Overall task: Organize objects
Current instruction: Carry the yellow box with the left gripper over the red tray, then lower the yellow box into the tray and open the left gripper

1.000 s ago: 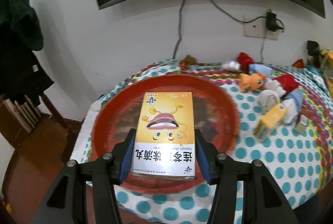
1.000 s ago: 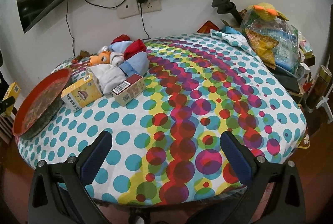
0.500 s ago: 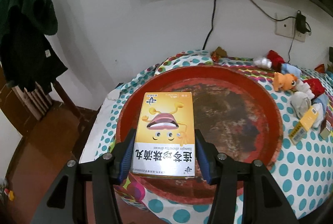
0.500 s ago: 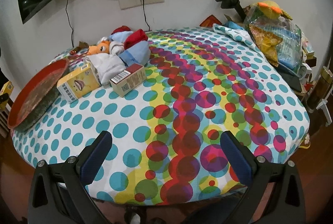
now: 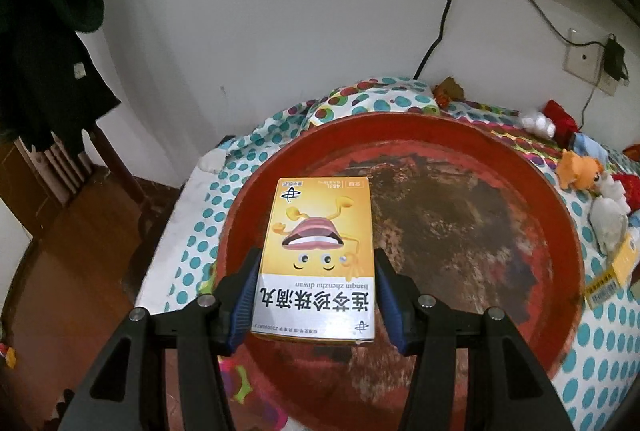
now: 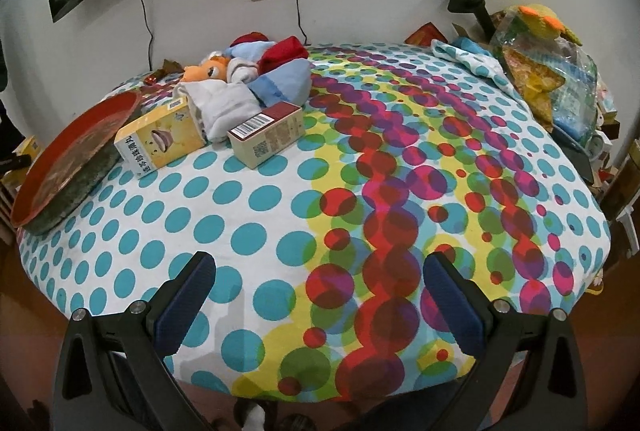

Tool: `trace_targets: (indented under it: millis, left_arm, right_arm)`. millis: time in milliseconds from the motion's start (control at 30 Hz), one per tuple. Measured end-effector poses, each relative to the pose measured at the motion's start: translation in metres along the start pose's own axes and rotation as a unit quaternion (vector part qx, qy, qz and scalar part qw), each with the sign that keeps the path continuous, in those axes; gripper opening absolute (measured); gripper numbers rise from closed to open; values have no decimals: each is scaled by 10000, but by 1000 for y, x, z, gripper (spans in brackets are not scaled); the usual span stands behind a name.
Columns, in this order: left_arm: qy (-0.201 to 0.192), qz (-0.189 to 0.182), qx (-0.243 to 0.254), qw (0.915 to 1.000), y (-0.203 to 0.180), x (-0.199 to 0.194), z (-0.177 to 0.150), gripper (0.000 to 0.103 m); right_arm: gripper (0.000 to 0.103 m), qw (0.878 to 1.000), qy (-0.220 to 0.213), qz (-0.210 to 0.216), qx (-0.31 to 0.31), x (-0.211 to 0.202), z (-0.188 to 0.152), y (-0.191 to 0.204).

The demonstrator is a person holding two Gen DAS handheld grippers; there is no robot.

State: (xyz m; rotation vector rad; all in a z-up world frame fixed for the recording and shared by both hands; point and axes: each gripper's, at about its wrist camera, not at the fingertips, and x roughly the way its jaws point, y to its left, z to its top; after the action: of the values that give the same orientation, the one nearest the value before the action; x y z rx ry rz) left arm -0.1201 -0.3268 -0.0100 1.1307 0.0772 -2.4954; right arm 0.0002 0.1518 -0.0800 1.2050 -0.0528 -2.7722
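Note:
My left gripper (image 5: 316, 271) is shut on a yellow medicine box (image 5: 318, 255) with a cartoon mouth, held over the near left part of the round red tray (image 5: 560, 215). I cannot tell whether the box touches the tray. In the right wrist view the same tray (image 6: 52, 167) lies at the table's left edge. Beside it lie a second yellow box (image 6: 160, 143) and a brown-and-red box (image 6: 266, 137). My right gripper (image 6: 318, 267) is open with nothing between its fingers, low over the near edge of the dotted tablecloth (image 6: 256, 199).
A heap of socks and small plush toys (image 6: 248, 79) lies behind the boxes near the wall. A plastic bag of goods (image 6: 548, 71) and clutter crowd the right side. Dark clothes (image 5: 44, 23) hang at the left, over wooden floor.
The left gripper has carried the yellow box closer and lower over the tray, which now looms larger and sits further right. The right gripper has sunk slightly toward the table.

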Motion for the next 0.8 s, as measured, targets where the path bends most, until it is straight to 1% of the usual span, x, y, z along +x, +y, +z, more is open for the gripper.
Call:
trace_targets:
  millis: [233, 333, 433, 600, 800]
  left_arm:
    - [321, 14, -256, 9992, -1, 36, 29, 54]
    - [452, 73, -265, 9986, -5, 52, 41, 55]
    - [623, 96, -317, 9975, -7, 69, 50, 55]
    - [844, 179, -438, 9953, -6, 93, 58, 55]
    - [991, 274, -518, 9934, -9, 109, 59, 56]
  right_arm:
    - [103, 9998, 187, 36, 64, 14, -1, -4]
    - [103, 9998, 193, 0, 47, 16, -2, -4]
    - [103, 9997, 117, 159, 128, 11, 0, -5]
    - [103, 9999, -46, 139, -12, 6, 2, 1]
    - [103, 9999, 53, 128, -69, 12, 0, 2]
